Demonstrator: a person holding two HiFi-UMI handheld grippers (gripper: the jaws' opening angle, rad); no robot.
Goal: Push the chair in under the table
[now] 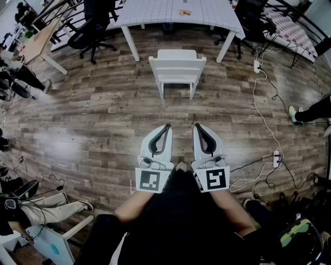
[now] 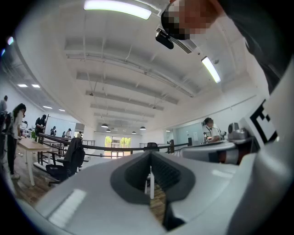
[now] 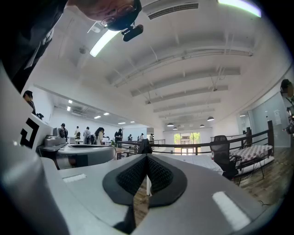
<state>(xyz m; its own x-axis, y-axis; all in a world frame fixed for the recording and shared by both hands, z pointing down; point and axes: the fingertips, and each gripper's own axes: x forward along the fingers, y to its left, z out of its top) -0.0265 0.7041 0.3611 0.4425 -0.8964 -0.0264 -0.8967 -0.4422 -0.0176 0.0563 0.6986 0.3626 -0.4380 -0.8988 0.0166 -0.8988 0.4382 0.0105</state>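
Facing chair (image 1: 177,67), apparently clear of table (image 1: 155,11), left gripper (image 1: 167,125) and right gripper (image 1: 196,124) closed.

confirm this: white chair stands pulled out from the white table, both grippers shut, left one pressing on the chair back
Wrong on the contact. In the head view the left gripper touches nothing: it is held beside the right gripper, with wood floor between it and the white chair. The chair does stand pulled out from the white table, and both grippers are shut.

White chair (image 1: 177,70); white table (image 1: 178,13); brown wood-plank floor (image 1: 93,119).
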